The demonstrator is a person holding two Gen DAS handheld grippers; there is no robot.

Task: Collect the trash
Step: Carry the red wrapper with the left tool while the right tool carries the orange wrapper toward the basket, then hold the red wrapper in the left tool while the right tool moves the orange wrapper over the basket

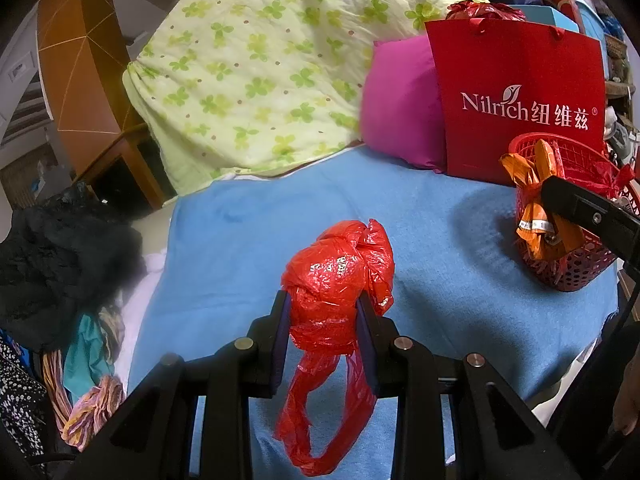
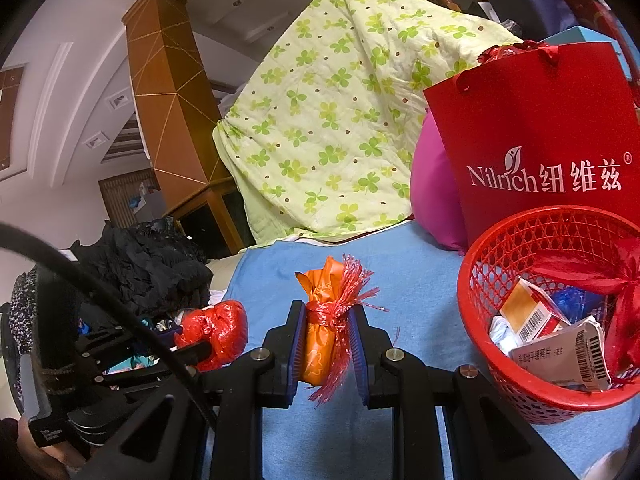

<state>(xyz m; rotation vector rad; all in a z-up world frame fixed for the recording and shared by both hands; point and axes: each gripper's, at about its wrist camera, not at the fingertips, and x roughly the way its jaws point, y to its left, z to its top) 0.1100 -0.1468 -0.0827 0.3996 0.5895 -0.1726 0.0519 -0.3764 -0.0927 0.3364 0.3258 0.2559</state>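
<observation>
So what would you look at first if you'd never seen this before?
Probably all the red. The left gripper squeezes a crumpled red bag over the blue blanket, and the right gripper pinches an orange wrapper tied with red fringe. At the right a red basket holds trash, with a tall red gift bag behind it.

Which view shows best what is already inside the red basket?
The right wrist view: it looks down into the red basket, showing a small carton and crumpled paper packaging. The left wrist view shows only its mesh side, partly behind the orange wrapper and the right tool.
</observation>
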